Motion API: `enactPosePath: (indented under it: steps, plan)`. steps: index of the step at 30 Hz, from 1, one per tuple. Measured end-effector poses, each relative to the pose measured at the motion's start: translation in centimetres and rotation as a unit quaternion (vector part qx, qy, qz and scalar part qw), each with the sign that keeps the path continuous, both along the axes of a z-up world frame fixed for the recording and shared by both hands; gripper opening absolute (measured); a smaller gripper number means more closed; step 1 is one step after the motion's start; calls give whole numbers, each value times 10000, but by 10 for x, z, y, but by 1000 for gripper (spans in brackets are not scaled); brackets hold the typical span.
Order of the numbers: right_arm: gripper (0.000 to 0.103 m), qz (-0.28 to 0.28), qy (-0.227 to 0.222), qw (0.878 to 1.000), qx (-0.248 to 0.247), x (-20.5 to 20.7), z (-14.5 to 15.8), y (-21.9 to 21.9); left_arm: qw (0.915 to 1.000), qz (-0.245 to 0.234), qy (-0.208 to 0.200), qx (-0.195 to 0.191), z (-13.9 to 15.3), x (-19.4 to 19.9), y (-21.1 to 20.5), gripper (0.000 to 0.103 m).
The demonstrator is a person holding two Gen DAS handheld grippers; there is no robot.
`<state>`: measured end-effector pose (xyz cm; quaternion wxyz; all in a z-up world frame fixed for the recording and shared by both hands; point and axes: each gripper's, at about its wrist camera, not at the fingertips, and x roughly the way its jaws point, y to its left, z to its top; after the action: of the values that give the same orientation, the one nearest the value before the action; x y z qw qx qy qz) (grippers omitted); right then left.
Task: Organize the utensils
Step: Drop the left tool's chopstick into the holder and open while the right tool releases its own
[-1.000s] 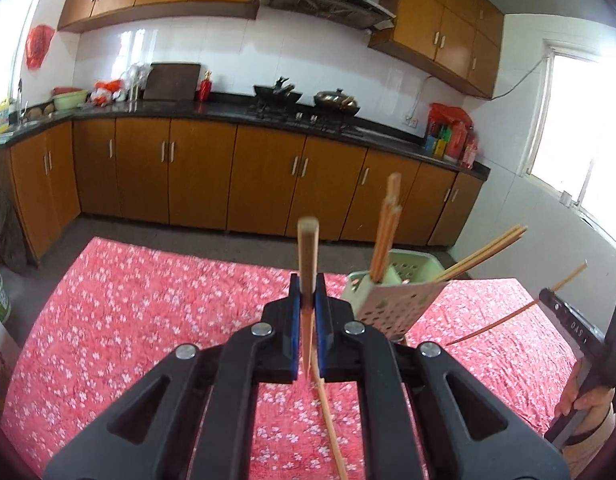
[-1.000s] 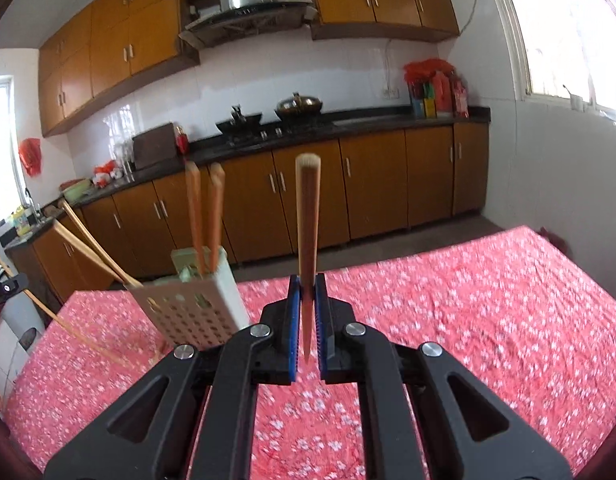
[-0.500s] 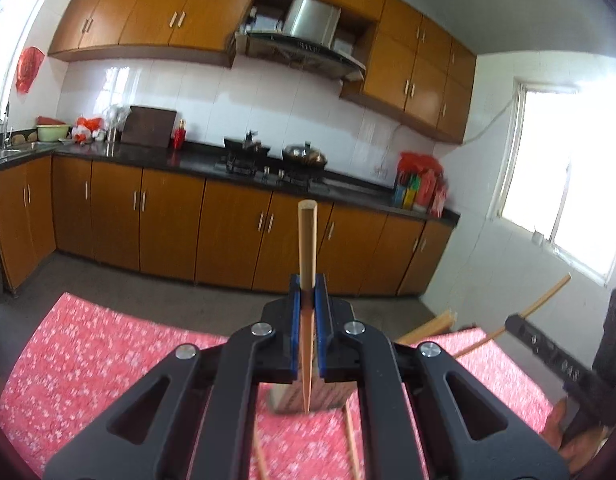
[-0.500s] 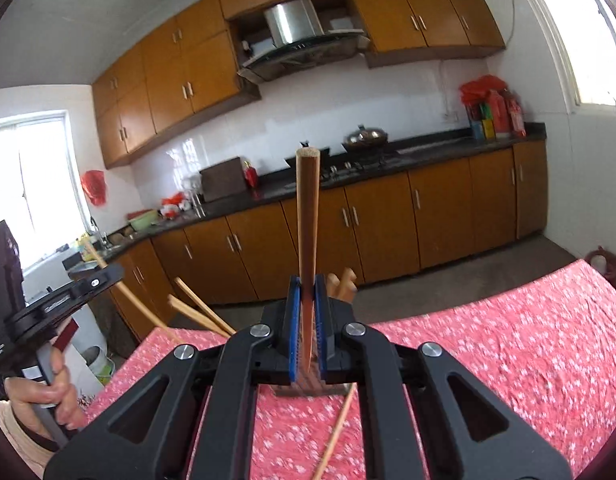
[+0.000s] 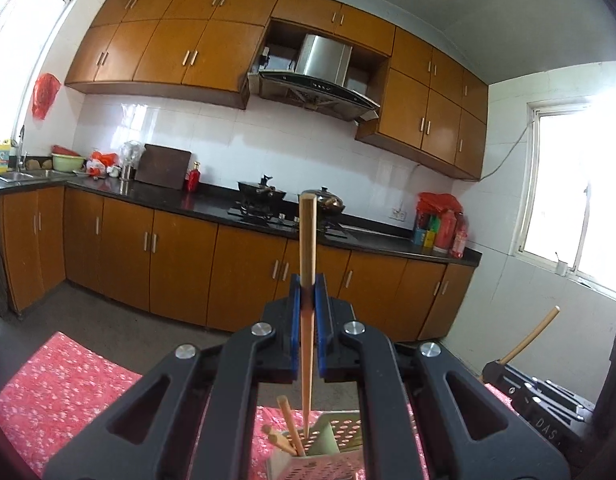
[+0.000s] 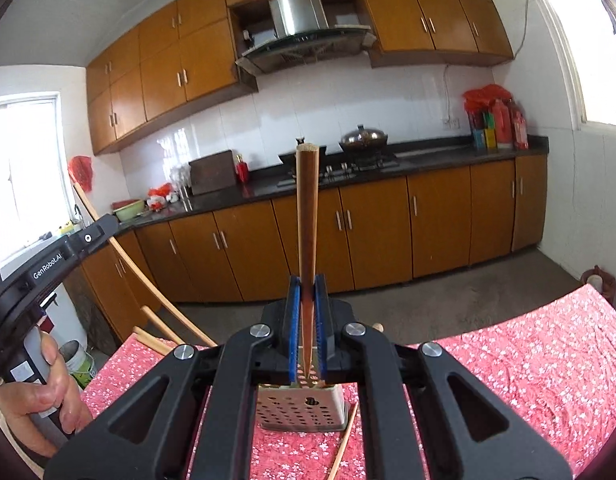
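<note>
My left gripper (image 5: pixel 307 292) is shut on a wooden chopstick (image 5: pixel 307 248) held upright, its tip down over the pale green perforated utensil holder (image 5: pixel 340 440), which has several chopsticks (image 5: pixel 288 428) in it. My right gripper (image 6: pixel 307 292) is shut on a darker chopstick (image 6: pixel 307 216), upright, tip just above the same holder (image 6: pixel 300 412). A loose chopstick (image 6: pixel 344 440) lies on the red cloth beside the holder. The left gripper (image 6: pixel 68 248) shows at the left of the right wrist view, the right gripper (image 5: pixel 540 400) at the right of the left wrist view.
The table has a red floral cloth (image 6: pixel 528 360). More chopsticks (image 6: pixel 160 332) stick out left of the holder. Kitchen cabinets and a dark counter (image 5: pixel 188 200) stand behind, with bare floor between. A bucket (image 6: pixel 78 360) sits beside the table.
Both grippers have risen and closed in above the holder, each keeping its chopstick. The holder has slid from ahead to right below the fingertips in both views.
</note>
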<state>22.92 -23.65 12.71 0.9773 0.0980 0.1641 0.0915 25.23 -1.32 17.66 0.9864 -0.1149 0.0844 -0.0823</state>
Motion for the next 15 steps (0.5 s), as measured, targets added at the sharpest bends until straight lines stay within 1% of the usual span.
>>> enactPosePath:
  steps: [4,6,9,10,11,12,15]
  plan:
    - [8,1,149,9999,-19,9,-11,0,9997,-55,241,31,-14,15,-5,8]
    - [8,27,218,9997,-65,12,-13,2,9990,-88,434,8,-21,21,-5,8]
    - [10,52,311,9994,-119,13,-17,4,9984,-117,549,-25,-26,23,0,11]
    - [16,35,305,9995,-111,13,-16,4,9984,-104,556,-15,-25,22,1,13]
    - [24,14,296,9995,-91,12,-15,3,9984,-95,555,-16,-25,21,3,15]
    - [27,-7,284,9996,-71,11,-14,3,9985,-93,547,-27,-24,20,5,15]
    - [27,-60,217,9997,-33,5,-10,0,9986,-78,517,-55,-20,13,12,15]
